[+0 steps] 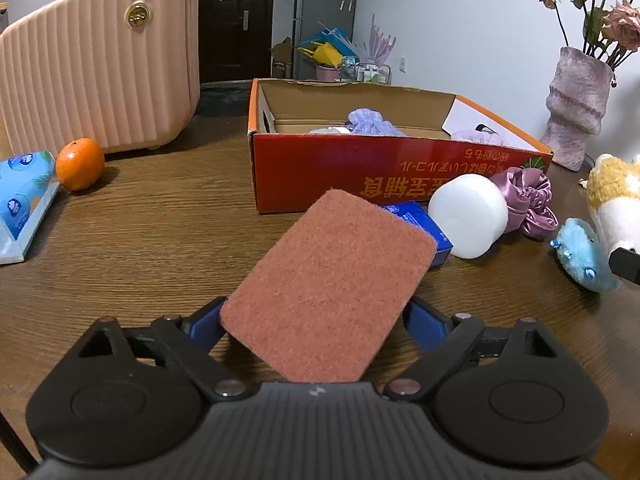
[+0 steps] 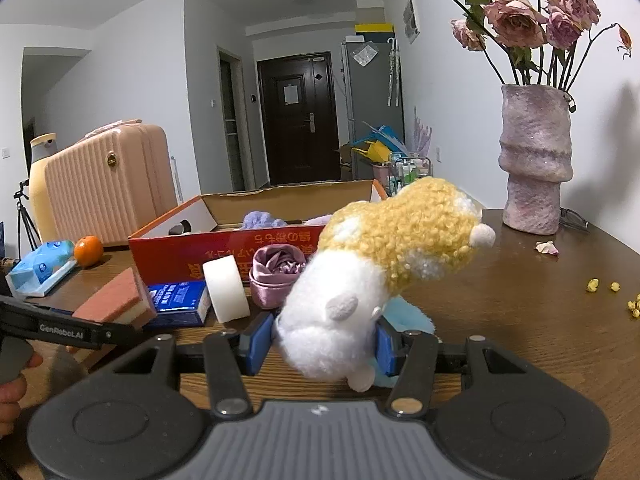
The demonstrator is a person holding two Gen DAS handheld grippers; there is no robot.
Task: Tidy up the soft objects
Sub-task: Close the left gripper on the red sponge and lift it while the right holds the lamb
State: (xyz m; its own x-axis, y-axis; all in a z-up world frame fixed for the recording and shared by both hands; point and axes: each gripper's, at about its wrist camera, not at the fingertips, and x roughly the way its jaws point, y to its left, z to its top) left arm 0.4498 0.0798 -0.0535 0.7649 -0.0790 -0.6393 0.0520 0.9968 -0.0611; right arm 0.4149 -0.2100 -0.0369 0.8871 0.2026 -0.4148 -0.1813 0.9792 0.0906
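Left claw (image 1: 314, 320) grips the sponge (image 1: 328, 284), hiding its fingertips; right claw (image 2: 325, 346) clamps the plush toy (image 2: 384, 264).

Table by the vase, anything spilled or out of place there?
Yes. A fallen pink petal lies on the table near the vase of wilted roses, and small yellow crumbs are scattered toward the right edge.

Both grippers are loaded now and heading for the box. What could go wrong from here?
1. The left gripper pinches the reddish-brown scouring sponge by one end only; it may slip out.
2. The yellow-and-white plush toy juts beyond the right gripper and could catch the red cardboard box wall.
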